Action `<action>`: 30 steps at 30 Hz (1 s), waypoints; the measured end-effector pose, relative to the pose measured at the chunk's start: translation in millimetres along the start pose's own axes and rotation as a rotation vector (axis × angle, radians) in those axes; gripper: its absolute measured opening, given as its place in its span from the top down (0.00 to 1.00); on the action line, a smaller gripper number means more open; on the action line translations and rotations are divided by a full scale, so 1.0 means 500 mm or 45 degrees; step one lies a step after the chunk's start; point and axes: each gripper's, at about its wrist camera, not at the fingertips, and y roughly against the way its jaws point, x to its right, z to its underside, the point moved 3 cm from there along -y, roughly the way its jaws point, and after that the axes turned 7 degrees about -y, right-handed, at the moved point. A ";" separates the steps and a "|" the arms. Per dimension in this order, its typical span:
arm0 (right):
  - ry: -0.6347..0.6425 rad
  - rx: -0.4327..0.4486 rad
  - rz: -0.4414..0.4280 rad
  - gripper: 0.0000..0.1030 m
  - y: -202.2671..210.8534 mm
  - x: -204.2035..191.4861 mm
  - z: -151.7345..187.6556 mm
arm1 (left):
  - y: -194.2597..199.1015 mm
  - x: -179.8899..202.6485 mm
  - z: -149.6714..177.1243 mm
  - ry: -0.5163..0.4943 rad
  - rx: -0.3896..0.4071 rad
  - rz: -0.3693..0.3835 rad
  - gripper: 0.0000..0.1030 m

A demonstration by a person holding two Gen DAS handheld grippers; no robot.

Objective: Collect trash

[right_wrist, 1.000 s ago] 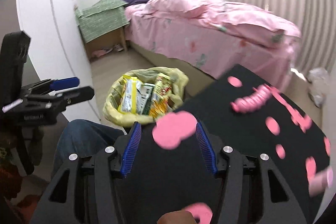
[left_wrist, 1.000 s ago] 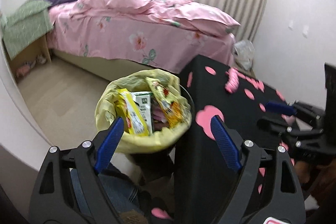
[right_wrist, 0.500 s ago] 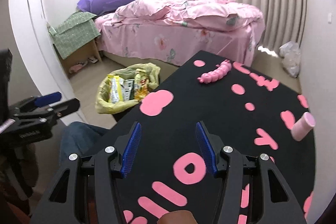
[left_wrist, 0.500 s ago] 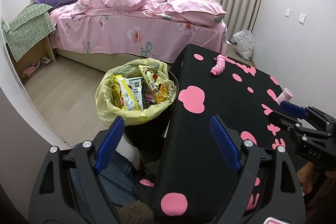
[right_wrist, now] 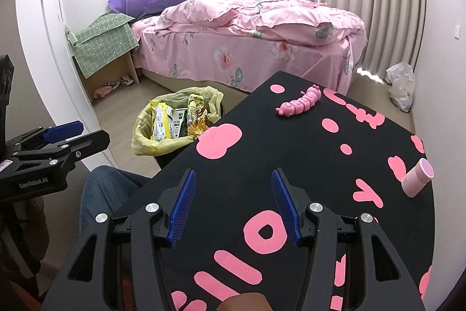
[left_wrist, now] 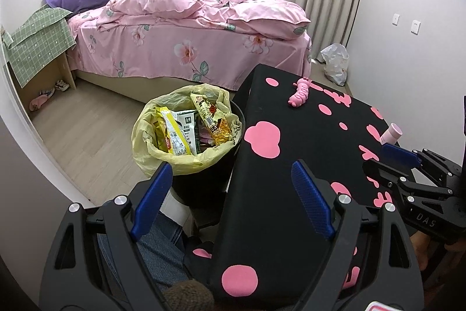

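A black bin with a yellow liner (left_wrist: 151, 136) (right_wrist: 139, 133) stands on the floor beside the table's left edge, filled with snack wrappers (left_wrist: 177, 133) (right_wrist: 174, 121). My left gripper (left_wrist: 231, 177) is open and empty, held above the table's near left edge. It also shows at the left of the right wrist view (right_wrist: 78, 136). My right gripper (right_wrist: 233, 182) is open and empty over the black table with pink shapes (right_wrist: 291, 153) (left_wrist: 305, 130); in the left wrist view it shows at the right (left_wrist: 384, 159).
A pink caterpillar toy (right_wrist: 300, 102) (left_wrist: 300, 93) lies at the table's far side. A pink cylinder (right_wrist: 416, 177) (left_wrist: 390, 133) lies near the right edge. A pink bed (left_wrist: 189, 42), a side table with a green cloth (left_wrist: 38, 42), and a white plastic bag (right_wrist: 402, 85) stand beyond.
Both grippers have pulled back and up from the bin and table. More of the table now shows, including the toy and the pink cylinder. Both stay open and empty.
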 end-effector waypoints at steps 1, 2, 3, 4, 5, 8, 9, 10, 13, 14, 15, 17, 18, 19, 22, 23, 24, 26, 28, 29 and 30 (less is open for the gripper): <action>0.001 0.000 -0.001 0.50 0.000 0.001 0.000 | 0.001 0.000 -0.001 0.000 0.001 0.000 0.23; 0.001 0.001 -0.002 0.50 0.000 0.001 0.000 | 0.001 0.000 -0.001 0.000 0.001 -0.001 0.23; 0.001 -0.001 -0.001 0.50 0.000 0.000 0.000 | 0.001 0.000 -0.001 0.000 0.000 -0.001 0.23; 0.002 0.000 0.000 0.50 0.000 0.001 0.000 | 0.001 -0.001 -0.001 0.001 -0.001 0.001 0.23; 0.001 0.000 0.000 0.50 0.000 0.000 0.001 | 0.001 0.000 -0.001 0.001 -0.001 0.003 0.23; 0.002 -0.001 -0.001 0.50 -0.001 0.001 0.000 | 0.003 0.000 -0.002 -0.001 -0.001 -0.001 0.23; 0.002 -0.003 -0.002 0.50 -0.001 0.000 0.002 | 0.003 0.000 -0.002 0.000 0.000 0.002 0.23; 0.003 -0.003 -0.002 0.50 -0.002 -0.001 0.003 | 0.003 0.000 -0.002 0.000 0.001 0.002 0.23; 0.005 -0.005 -0.002 0.50 -0.001 -0.003 0.004 | 0.002 0.001 -0.001 0.003 0.000 0.000 0.23; 0.005 -0.004 -0.002 0.50 -0.002 -0.002 0.005 | 0.002 0.002 -0.001 0.004 0.000 0.000 0.23; 0.004 -0.004 -0.003 0.50 -0.001 -0.002 0.006 | 0.002 0.002 -0.001 0.004 0.000 -0.001 0.23; 0.000 -0.005 -0.005 0.50 -0.002 -0.002 0.006 | 0.002 0.002 0.000 0.004 0.000 -0.001 0.23; 0.001 -0.004 -0.004 0.50 -0.002 -0.001 0.005 | 0.002 0.002 0.000 0.003 0.000 -0.001 0.23; -0.001 -0.002 -0.005 0.50 -0.001 -0.002 0.007 | 0.002 0.003 -0.001 0.002 0.001 -0.002 0.23; -0.007 -0.002 -0.001 0.50 -0.002 -0.002 0.011 | 0.001 0.004 0.000 0.005 0.000 -0.001 0.23; -0.009 -0.003 -0.001 0.50 -0.002 -0.001 0.012 | 0.002 0.004 0.000 0.005 0.000 0.001 0.23; -0.007 -0.003 -0.001 0.50 -0.002 -0.001 0.011 | 0.003 0.003 -0.001 0.005 0.000 0.003 0.23; -0.006 -0.001 0.003 0.50 -0.001 0.000 0.011 | 0.004 0.002 -0.001 0.004 0.000 0.006 0.23; -0.007 0.002 0.001 0.50 -0.001 0.004 0.009 | 0.004 0.001 0.000 0.004 0.000 0.004 0.23; -0.010 0.004 -0.001 0.50 0.001 0.006 0.008 | 0.004 0.001 0.000 0.004 0.001 0.005 0.23; -0.011 0.006 0.000 0.50 0.002 0.006 0.009 | 0.004 0.000 0.000 0.004 0.001 0.005 0.23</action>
